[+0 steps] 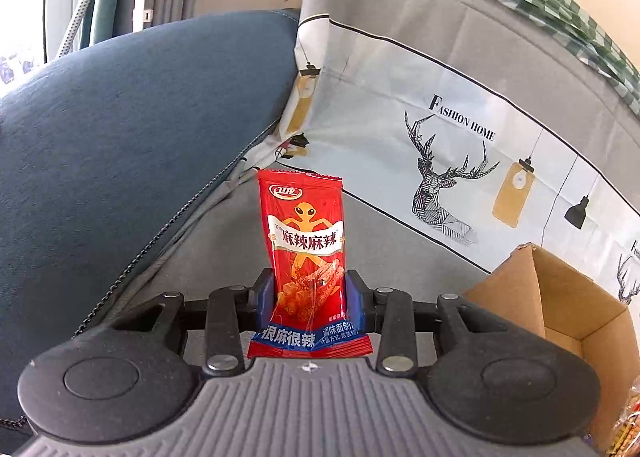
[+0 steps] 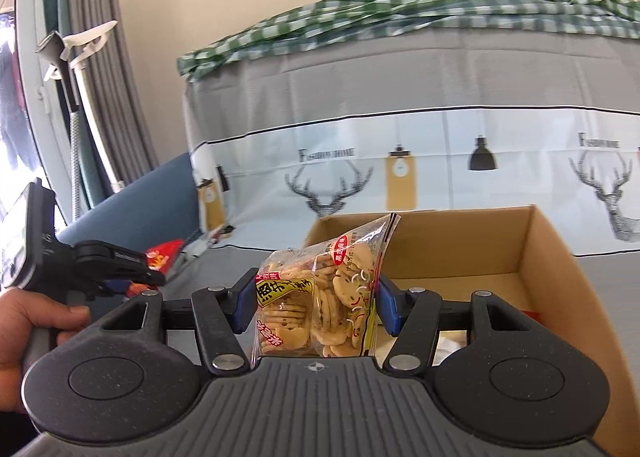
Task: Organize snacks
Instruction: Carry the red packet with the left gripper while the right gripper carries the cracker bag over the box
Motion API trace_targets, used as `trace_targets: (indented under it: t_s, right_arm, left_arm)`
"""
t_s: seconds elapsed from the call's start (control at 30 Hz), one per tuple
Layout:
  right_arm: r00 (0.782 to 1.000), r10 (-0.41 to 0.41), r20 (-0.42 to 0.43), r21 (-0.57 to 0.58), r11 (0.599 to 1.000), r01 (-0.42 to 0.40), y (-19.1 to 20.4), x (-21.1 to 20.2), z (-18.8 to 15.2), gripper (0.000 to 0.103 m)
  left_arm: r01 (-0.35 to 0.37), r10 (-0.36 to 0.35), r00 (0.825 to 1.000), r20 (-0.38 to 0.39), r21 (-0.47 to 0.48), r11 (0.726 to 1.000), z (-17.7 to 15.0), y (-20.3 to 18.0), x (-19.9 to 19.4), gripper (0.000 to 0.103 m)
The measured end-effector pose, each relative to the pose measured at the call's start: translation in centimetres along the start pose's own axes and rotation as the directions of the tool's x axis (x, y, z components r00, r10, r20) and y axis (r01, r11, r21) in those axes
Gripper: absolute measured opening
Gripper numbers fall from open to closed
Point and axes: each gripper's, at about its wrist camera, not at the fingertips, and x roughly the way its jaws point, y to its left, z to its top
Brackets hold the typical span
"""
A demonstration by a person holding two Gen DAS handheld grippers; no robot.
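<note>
In the left wrist view the blue cushion (image 1: 132, 145) fills the left of the frame; at centre my left gripper (image 1: 310, 297) is clamped on the red spicy-strip packet (image 1: 306, 249), blue pads pressing its lower half so it stands upright and clear of the grey seat; at the lower right edge the cardboard box (image 1: 560, 297) shows one open corner, which I judge to be where this packet belongs.

In the right wrist view my left hand (image 2: 24, 317) sits at the far left edge around its handle, the red packet just visible beyond those tongs; at centre my right gripper (image 2: 316, 305) is closed on the clear bag of biscuits (image 2: 320, 297), gripped across its bulging middle so the loose top corner flops toward the box; the box spreads from centre to right behind it, mostly bare inside, backed by the deer-print cloth (image 2: 400, 161).

I hold each snack by its body, probably so it drops cleanly when released over the box.
</note>
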Motion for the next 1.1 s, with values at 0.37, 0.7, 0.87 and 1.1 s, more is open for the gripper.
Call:
trace_targets:
  t_s: [0.37, 0.7, 0.87, 1.1]
  right_arm:
    - [0.996, -0.087, 0.007, 0.022, 0.996, 0.087, -4.4, -1.3, -0.6, 0.061]
    - [0.993, -0.116, 0.006, 0.029, 0.993, 0.116, -5.0, -1.5, -0.7, 0.061]
    - [0.993, -0.121, 0.013, 0.03, 0.992, 0.121, -4.8, -1.3, -0.7, 0.061]
    - [0.992, -0.128, 0.019, 0.031, 0.991, 0.128, -4.6, -1.1, -0.8, 0.061]
  left_arm:
    - [0.056, -0.057, 0.998, 0.028, 0.033, 0.998, -0.3, -3.5, 0.2, 0.04]
    - [0.115, -0.122, 0.989, 0.083, 0.085, 0.99, -0.8, -5.7, -1.1, 0.04]
    - [0.186, -0.202, 0.97, 0.136, 0.127, 0.974, -1.0, -7.0, -2.3, 0.04]
    - [0.278, -0.306, 0.935, 0.179, 0.161, 0.947, -1.4, -8.6, -3.5, 0.04]
